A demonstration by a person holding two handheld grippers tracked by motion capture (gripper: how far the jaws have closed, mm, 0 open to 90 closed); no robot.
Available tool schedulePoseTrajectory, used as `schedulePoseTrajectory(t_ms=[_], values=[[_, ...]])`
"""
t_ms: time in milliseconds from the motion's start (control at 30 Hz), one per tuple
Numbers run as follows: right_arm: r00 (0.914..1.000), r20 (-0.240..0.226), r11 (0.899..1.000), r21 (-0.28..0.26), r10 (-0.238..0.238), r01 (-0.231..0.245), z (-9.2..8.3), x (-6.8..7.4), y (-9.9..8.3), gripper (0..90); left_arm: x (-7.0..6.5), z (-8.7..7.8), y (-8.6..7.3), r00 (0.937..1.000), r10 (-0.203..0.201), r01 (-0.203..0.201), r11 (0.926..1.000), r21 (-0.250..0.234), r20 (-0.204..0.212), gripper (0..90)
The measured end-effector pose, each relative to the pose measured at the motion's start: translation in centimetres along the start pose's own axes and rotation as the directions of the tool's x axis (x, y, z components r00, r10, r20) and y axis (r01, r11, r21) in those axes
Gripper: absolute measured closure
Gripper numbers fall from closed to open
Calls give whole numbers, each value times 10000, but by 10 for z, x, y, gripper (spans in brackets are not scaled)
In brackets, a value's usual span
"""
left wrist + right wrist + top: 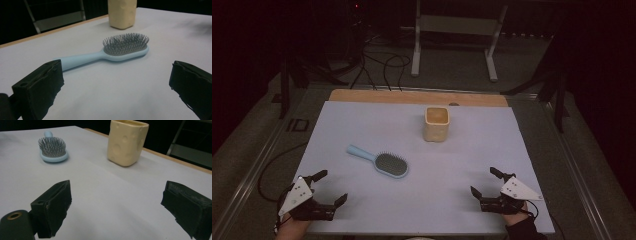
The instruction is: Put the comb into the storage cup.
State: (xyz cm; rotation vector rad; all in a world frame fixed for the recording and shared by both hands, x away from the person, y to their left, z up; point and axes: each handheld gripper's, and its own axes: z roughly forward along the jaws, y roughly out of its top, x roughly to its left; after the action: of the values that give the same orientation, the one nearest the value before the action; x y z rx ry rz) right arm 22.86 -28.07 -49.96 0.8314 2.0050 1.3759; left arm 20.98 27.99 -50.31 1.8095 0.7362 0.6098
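Smooth matt plastic hairbrush (pixel 120 51)

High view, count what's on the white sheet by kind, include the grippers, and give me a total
Light blue plastic hairbrush with grey bristles: 1
Cream-yellow squarish cup with cheese-like dimples: 1
Black two-jaw grippers, jaws open, nothing between them: 2, the left gripper and the right gripper
Total: 4

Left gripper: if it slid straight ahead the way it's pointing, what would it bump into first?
Probably the blue hairbrush, lying right ahead of the open left gripper; the yellow cup stands farther back.
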Motion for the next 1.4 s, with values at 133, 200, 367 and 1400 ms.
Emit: schedulePoseTrajectory(t_ms=[133, 200, 367, 1400], values=[[10000, 31, 10000, 4, -32, 32, 0, 0, 0, 87, 0, -1, 1, 10000, -33, 32, 9999, -97, -38, 0], [10000, 62, 10000, -48, -35, 35, -1, 0, 0, 87, 0, -1, 2, 10000, -88, 88, 9999, -132, 38, 0], [9999, 13, 9999, -45, -100, 100, -2, 1, -1, 87, 0, 2, 4, 9999, 72, -70, 9999, -78, 138, 0], [9999, 134, 9998, -207, 68, -65, -5, 1, 0, 87, -8, 3, 38, 9912, 723, -787, 9954, 540, 1104, 0]])
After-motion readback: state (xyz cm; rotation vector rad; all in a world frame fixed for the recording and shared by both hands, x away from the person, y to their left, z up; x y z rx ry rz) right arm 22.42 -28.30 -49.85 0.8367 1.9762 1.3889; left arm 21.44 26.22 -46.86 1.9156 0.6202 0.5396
